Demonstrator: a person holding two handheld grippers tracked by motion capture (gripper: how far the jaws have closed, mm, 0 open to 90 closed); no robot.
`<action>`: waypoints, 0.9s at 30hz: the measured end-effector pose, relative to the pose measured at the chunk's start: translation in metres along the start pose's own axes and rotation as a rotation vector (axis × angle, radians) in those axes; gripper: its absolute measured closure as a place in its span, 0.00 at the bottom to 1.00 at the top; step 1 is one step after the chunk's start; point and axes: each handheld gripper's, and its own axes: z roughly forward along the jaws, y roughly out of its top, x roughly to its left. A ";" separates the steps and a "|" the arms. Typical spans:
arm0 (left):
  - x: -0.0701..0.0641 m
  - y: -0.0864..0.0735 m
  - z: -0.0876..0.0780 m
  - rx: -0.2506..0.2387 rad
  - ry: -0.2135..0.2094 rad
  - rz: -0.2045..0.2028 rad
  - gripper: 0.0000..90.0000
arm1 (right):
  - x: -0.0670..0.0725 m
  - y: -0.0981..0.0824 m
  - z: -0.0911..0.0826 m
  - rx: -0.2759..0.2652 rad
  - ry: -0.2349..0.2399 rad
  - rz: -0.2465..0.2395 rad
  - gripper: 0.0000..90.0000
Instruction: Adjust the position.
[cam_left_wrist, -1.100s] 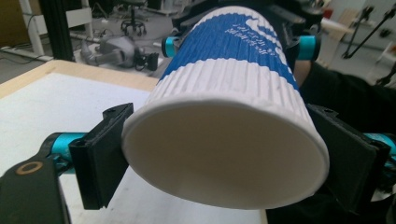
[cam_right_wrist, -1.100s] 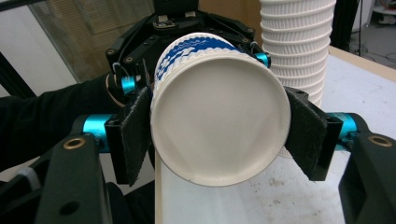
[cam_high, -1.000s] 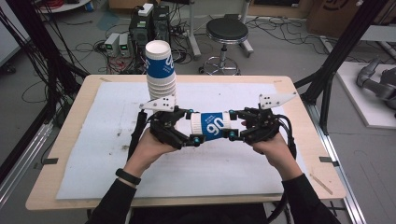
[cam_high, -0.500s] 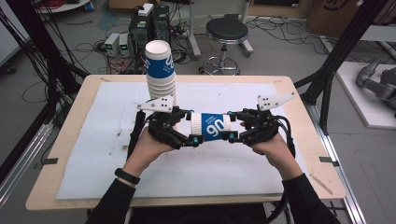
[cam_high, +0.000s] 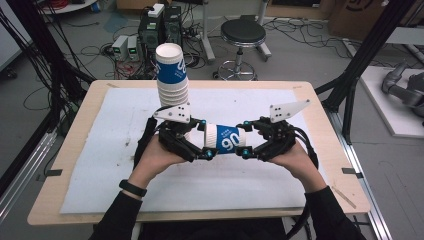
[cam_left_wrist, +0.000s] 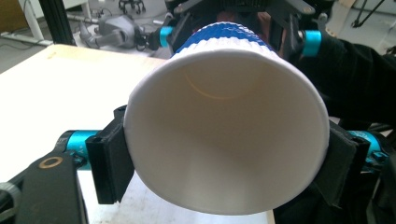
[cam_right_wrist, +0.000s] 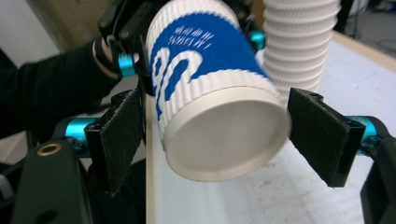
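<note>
Facing the cup (cam_left_wrist: 224, 140) mouth, left hand-held gripper (cam_left_wrist: 224, 158) view

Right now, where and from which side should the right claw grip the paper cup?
Grip the paper cup on its ribbed wall near the base, coming from the right. It lies level, mouth end clamped by the left claw; the right claw, jaws just opened, straddles the base without pressing.

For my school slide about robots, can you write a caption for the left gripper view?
Left tongs squeeze the rim of a paper cup, its open mouth facing the camera.
</note>
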 end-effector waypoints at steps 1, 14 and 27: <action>0.000 0.000 0.000 0.004 -0.003 0.004 0.22 | 0.000 0.000 0.003 0.009 -0.003 -0.004 0.25; 0.001 -0.001 0.001 -0.086 -0.014 -0.044 0.16 | -0.004 -0.003 0.001 -0.048 0.044 0.006 0.33; 0.009 -0.009 0.002 -0.168 -0.097 -0.124 0.16 | -0.006 -0.005 -0.008 -0.150 0.050 0.030 0.34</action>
